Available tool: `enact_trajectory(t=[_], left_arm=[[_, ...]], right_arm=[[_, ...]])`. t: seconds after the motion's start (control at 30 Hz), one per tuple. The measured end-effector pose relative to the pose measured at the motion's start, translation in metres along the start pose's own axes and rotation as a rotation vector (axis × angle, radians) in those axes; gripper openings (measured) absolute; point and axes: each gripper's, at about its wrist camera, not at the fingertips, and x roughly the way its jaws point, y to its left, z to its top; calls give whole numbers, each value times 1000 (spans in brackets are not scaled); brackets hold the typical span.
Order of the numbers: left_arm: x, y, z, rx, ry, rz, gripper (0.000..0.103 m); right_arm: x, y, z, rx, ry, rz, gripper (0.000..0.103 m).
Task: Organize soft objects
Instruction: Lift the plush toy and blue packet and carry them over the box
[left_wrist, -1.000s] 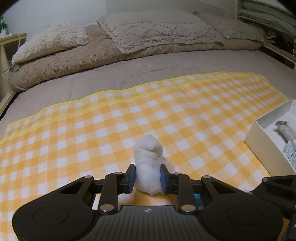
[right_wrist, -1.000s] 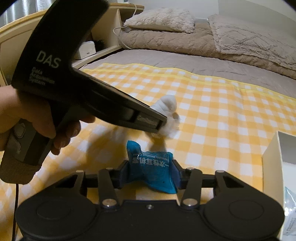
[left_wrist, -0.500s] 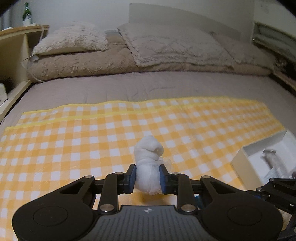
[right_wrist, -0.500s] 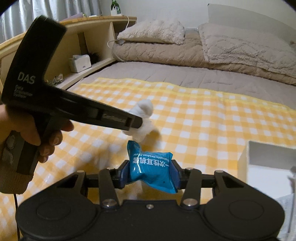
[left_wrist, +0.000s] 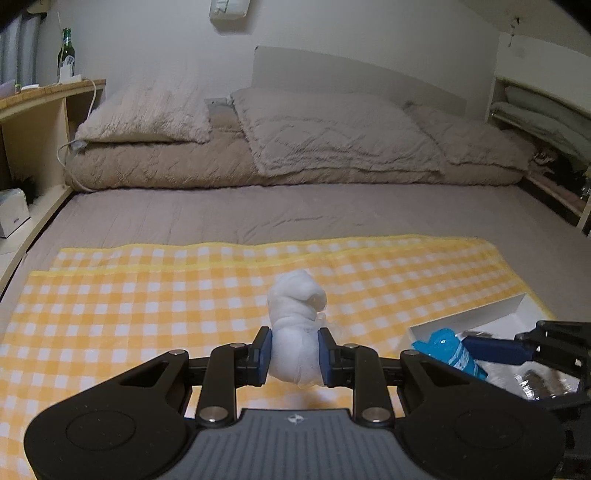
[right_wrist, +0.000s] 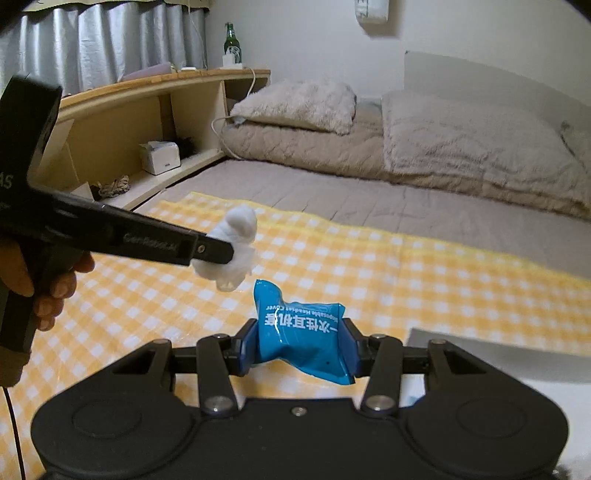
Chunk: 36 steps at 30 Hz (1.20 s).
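Above a yellow checked cloth (left_wrist: 147, 314) spread on the grey bed (left_wrist: 295, 210), a white wad (left_wrist: 295, 332) is clamped in the left gripper (left_wrist: 294, 356) at lower centre and a blue packet (right_wrist: 301, 336) is pinched in the right gripper (right_wrist: 301, 349), with pillows (left_wrist: 332, 129) seen at the upper frame.

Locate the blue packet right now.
The blue packet is clamped in the right gripper, held above the yellow checked cloth. In the left wrist view it shows at lower right, in front of the white box.

left gripper (left_wrist: 293, 356): matte black linkage arms, silver pivot screws, blue finger pads (left_wrist: 263, 356), ribbed grey base. right gripper (right_wrist: 301, 349): same build. hand (right_wrist: 44, 284) on black handle.
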Motion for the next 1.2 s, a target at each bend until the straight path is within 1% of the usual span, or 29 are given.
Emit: enact_trajectory(t=[0.23,0.33,0.6,0.83,1.0,1.2], left_arm=[[-27,-31,8,-39,-47,-42,28],[-36,-46,10,-41,-66,-60,28],[-46,-85,12,-48,-85,-113,28],[-41,-125,12,-83,-100,-167,28],[-28,-156,10,-90,-92,-210,28],[-3,-194,3,-110,-60,-272,28]], right_arm=[[-42,-28,9,-14,-24,-38,48],[-57,-41,10,-16,-35,-56,48],[-94,-76,12,1,-63,-98,48],[-123,-107,7,14,-102,-112,48],[-132,-129,-2,34,-99,-134,48],[-136,-164,-15,73,-82,-179,48]])
